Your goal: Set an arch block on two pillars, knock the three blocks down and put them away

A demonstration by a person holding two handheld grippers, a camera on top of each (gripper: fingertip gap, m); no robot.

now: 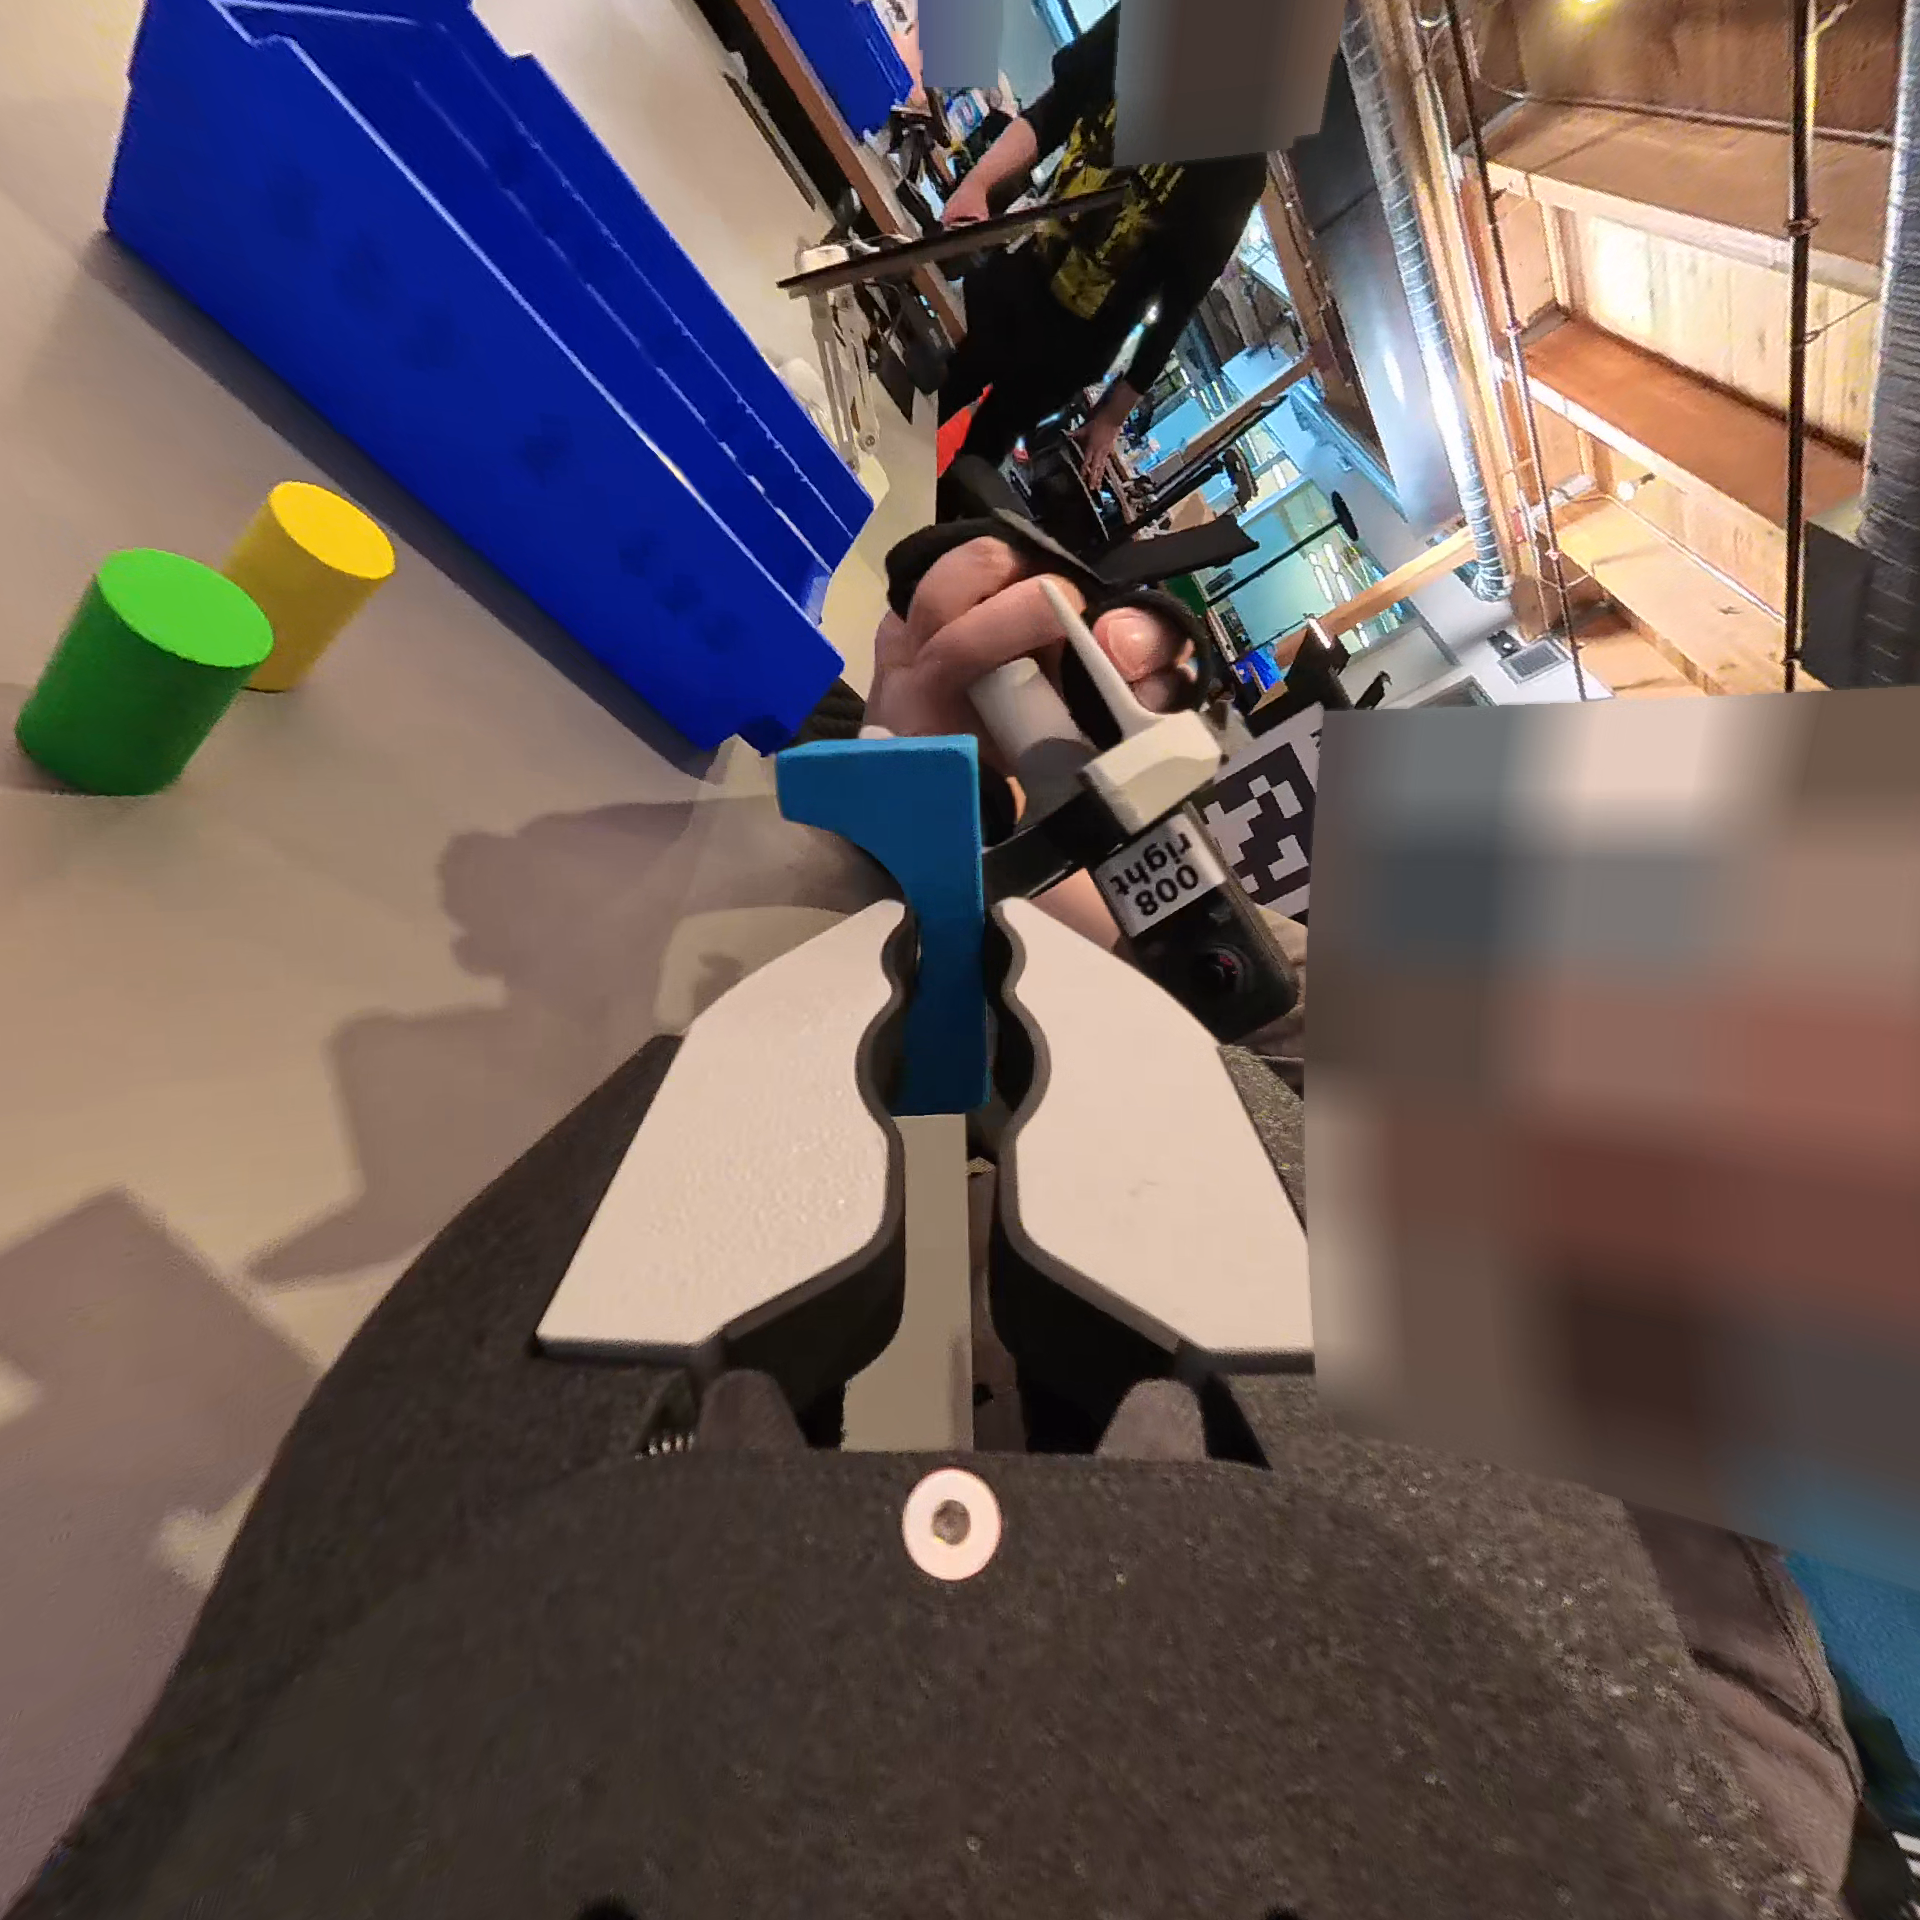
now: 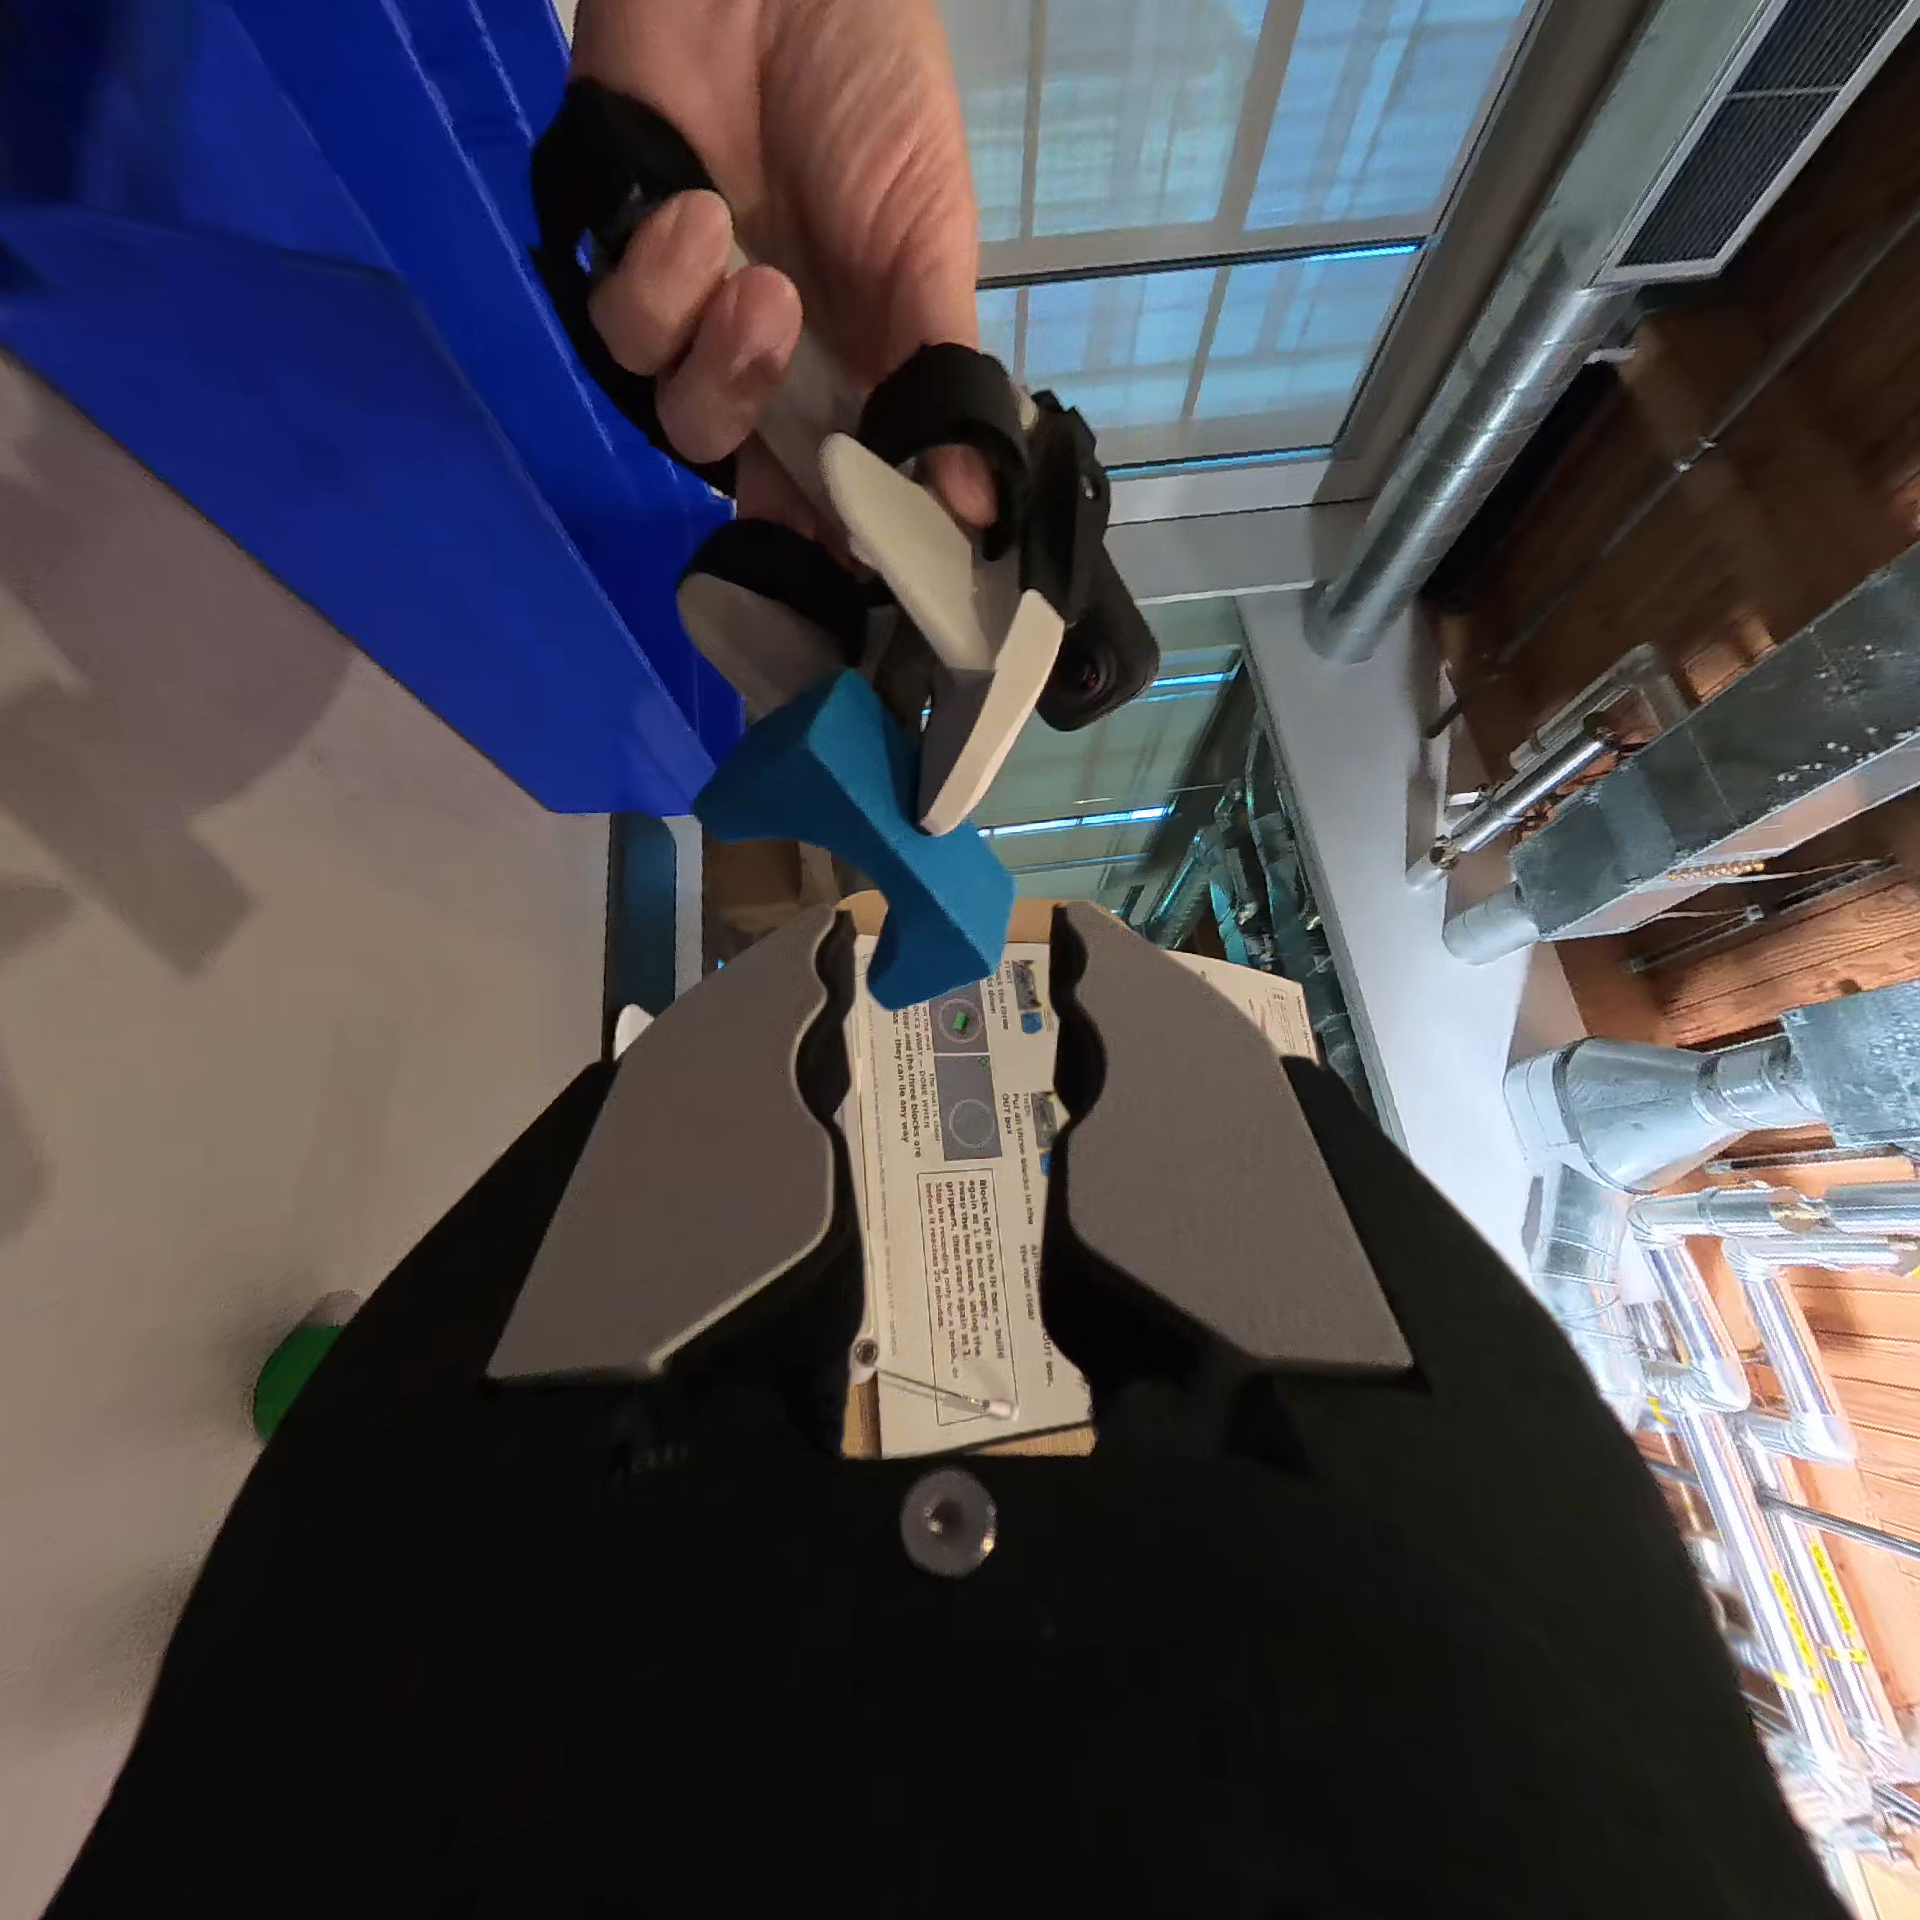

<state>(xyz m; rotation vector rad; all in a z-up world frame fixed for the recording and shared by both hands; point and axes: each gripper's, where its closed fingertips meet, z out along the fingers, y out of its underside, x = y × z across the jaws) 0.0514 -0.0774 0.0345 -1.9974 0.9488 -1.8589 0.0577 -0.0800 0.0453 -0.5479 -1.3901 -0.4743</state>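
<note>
Holding the blue arch block [image 1: 940,914] off the table [image 1: 312,987], your left gripper [image 1: 951,966] has its jaws clamped on the block's slim middle. The right gripper [image 2: 940,982] stands with its jaws parted and nothing between them, one foot of the arch just at their tips. Placement not yet done: green pillar [image 1: 140,670] and yellow pillar [image 1: 307,582] stand upright on the table, nearly touching, tops bare, left of the arch and near the blue bin [image 1: 468,343]. By my reading the capping, the knock-down and the putting away all remain.

Arch: matte, fine-grained surface, curved cut-out, squared feet. Pillars: smooth painted cylinders, flat tops. Bin: glossy ribbed plastic. Table: pale, plain.
</note>
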